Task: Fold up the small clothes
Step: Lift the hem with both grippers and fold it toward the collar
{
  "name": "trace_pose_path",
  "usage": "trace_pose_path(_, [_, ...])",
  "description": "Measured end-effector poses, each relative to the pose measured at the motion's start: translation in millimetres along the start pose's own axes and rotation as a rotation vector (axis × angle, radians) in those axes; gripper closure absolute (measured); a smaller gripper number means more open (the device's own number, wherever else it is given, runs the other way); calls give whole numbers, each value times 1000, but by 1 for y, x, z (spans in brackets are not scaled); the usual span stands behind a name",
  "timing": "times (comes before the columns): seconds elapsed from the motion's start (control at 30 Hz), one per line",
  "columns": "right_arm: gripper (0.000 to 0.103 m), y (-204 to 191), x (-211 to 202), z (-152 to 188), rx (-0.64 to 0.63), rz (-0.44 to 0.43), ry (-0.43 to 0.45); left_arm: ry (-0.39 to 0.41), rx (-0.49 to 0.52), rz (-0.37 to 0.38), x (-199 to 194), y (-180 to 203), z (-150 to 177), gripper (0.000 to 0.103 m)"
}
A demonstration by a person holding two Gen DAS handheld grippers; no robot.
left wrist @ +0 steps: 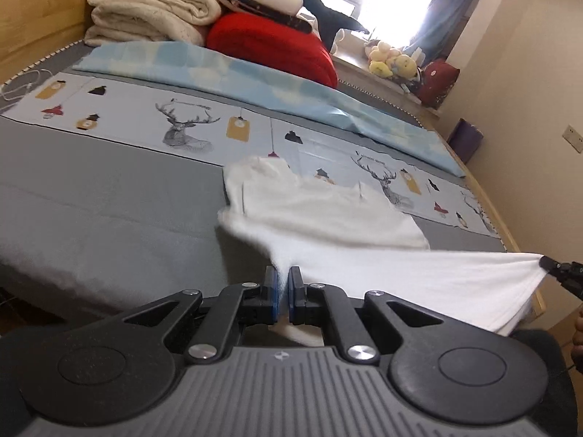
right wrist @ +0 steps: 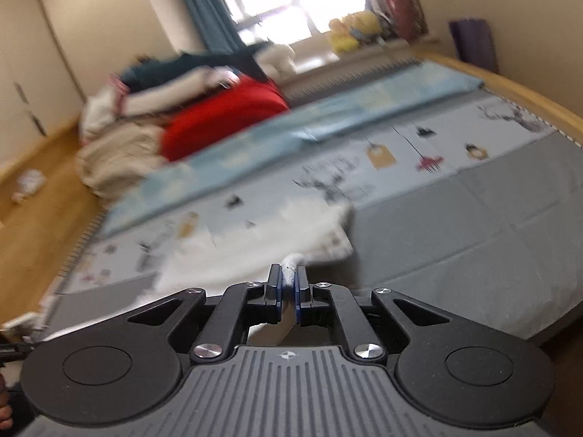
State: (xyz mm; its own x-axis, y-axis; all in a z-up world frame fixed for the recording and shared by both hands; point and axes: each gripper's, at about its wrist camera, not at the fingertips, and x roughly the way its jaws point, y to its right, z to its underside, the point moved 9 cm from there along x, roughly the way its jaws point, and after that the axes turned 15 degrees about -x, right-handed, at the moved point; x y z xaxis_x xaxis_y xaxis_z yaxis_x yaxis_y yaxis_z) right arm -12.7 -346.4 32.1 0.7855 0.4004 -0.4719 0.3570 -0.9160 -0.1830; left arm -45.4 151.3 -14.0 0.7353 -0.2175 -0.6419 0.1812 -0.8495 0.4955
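Note:
A small white garment (left wrist: pixel 328 215) lies partly on the grey bed cover (left wrist: pixel 109 196), its near edge lifted off the bed. My left gripper (left wrist: pixel 283 276) is shut on one corner of that edge, cloth pinched between the blue pads. The edge stretches taut to the right, where my right gripper (left wrist: pixel 546 264) holds the other corner. In the right wrist view, the right gripper (right wrist: pixel 288 276) is shut on a bunched white corner, and the white garment (right wrist: pixel 262 244) trails away below it onto the bed, blurred.
A printed deer sheet (left wrist: pixel 189 123) and a pale blue cloth (left wrist: pixel 255 76) lie across the bed. Folded cream blankets (left wrist: pixel 153 7) and a red cushion (left wrist: pixel 269 47) are stacked at the bed's far end. A windowsill with plush toys (left wrist: pixel 393 62) and the wooden bed frame (right wrist: pixel 510 91) border it.

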Motion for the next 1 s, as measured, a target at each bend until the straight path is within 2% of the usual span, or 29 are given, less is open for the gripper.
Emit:
trace_pose_path(0.1, [97, 4, -19, 1, 37, -25, 29, -10, -21, -12, 1, -5, 2, 98])
trace_pose_path(0.2, [97, 9, -9, 7, 48, -10, 18, -29, -32, -36, 22, -6, -5, 98])
trace_pose_path(0.43, [97, 16, 52, -4, 28, 45, -39, -70, 70, -77, 95, -1, -56, 98])
trace_pose_path(0.53, [97, 27, 87, -16, 26, 72, -81, -95, 117, -109, 139, -1, -85, 98])
trace_pose_path(0.67, [97, 42, 144, -35, 42, 101, -123, -126, 116, -139, 205, -5, -116, 96])
trace_pose_path(0.7, [97, 45, 158, -37, 43, 107, -133, -126, 89, -131, 220, -8, -124, 92])
trace_pose_path(0.73, [97, 48, 173, -39, 41, 119, -149, -114, 50, -123, 231, -13, -131, 92])
trace_pose_path(0.8, [96, 59, 205, -38, 50, 174, -182, -73, -48, -111, 246, -32, -139, 79])
trace_pose_path(0.83, [91, 68, 215, -36, 55, 224, -195, -87, -98, -119, 253, -43, -139, 78])
trace_pose_path(0.87, [86, 76, 223, -32, 55, 267, -207, -136, -167, -147, 262, -56, -134, 78])
trace_pose_path(0.9, [86, 81, 228, -26, 48, 289, -219, -184, -234, -175, 270, -67, -130, 78])
trace_pose_path(0.93, [86, 86, 233, -18, 41, 305, -248, -205, -264, -173, 275, -72, -129, 78])
trace_pose_path(0.97, [84, 91, 238, -11, 51, 318, -291, -216, -262, -173, 279, -73, -129, 78])
trace_pose_path(1.0, [84, 93, 240, -9, 67, 309, -293, -219, -241, -179, 284, -72, -129, 77])
